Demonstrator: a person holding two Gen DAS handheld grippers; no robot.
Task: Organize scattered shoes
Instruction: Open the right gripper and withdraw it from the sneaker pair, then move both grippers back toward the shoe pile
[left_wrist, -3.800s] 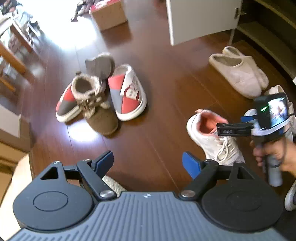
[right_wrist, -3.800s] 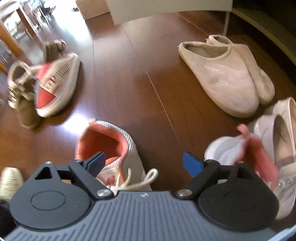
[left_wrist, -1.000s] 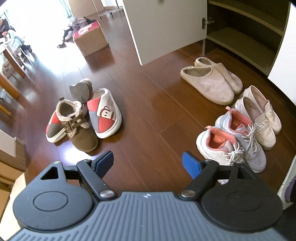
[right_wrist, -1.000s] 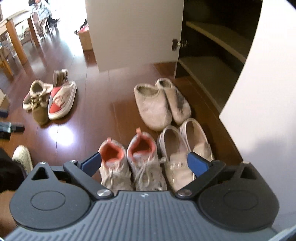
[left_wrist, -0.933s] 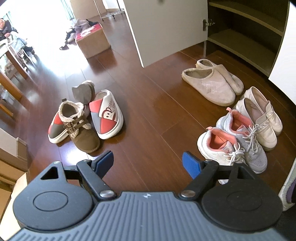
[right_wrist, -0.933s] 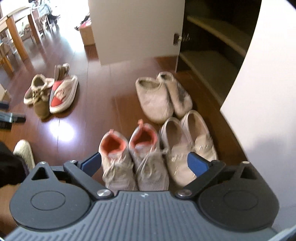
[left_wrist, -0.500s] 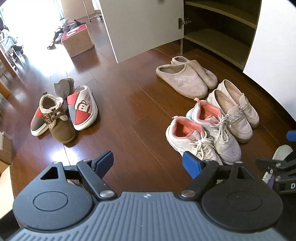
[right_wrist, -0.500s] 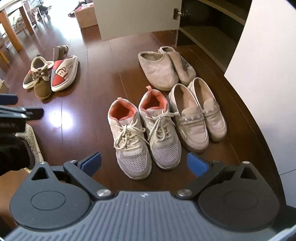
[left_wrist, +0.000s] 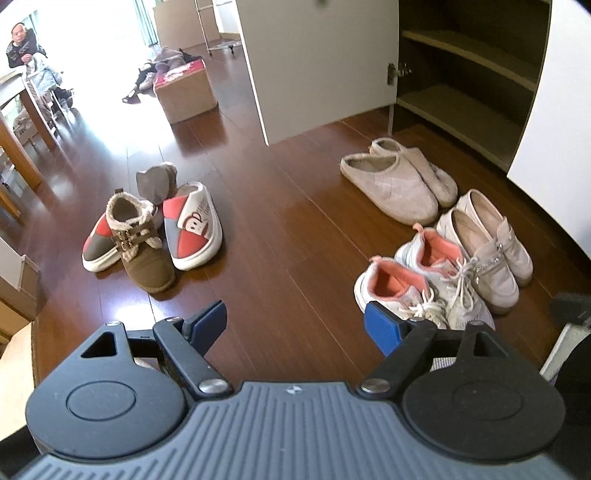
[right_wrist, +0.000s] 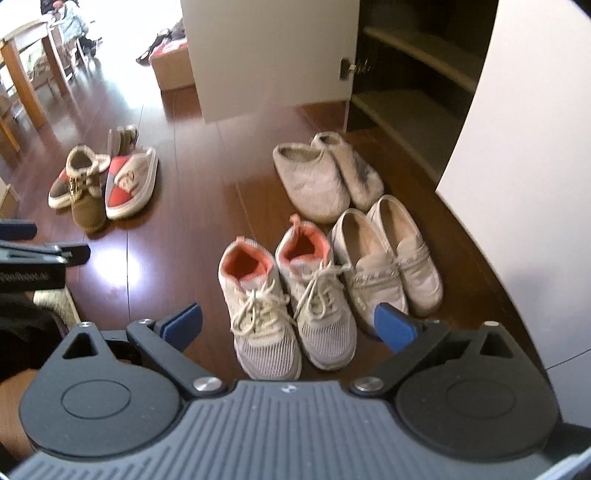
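Observation:
Both grippers hang high over a wooden floor, empty. My left gripper (left_wrist: 295, 323) is open above bare floor. My right gripper (right_wrist: 290, 326) is open over the toes of two white sneakers with pink lining (right_wrist: 284, 291), (left_wrist: 417, 284), which stand side by side. To their right lie beige loafers (right_wrist: 388, 258), (left_wrist: 487, 243), and behind those beige slippers (right_wrist: 325, 177), (left_wrist: 399, 181). Far left lies a loose heap: a brown fur-lined boot (left_wrist: 138, 243), (right_wrist: 85, 184), red-and-grey slip-ons (left_wrist: 192, 229), (right_wrist: 129, 181) and a second brown boot on its side (left_wrist: 155, 181).
An open cabinet with bare shelves (left_wrist: 465, 92), (right_wrist: 406, 85) stands behind the paired shoes, its white door (left_wrist: 314, 62) swung out. A cardboard box (left_wrist: 184, 88) and a wooden table (right_wrist: 26, 74) are farther back. A seated person (left_wrist: 22, 48) is at far left.
Both grippers have drawn back and risen from the shoes; the room looks smaller and more of the cabinet shows. The right gripper left the sneakers standing side by side. Both stayed open.

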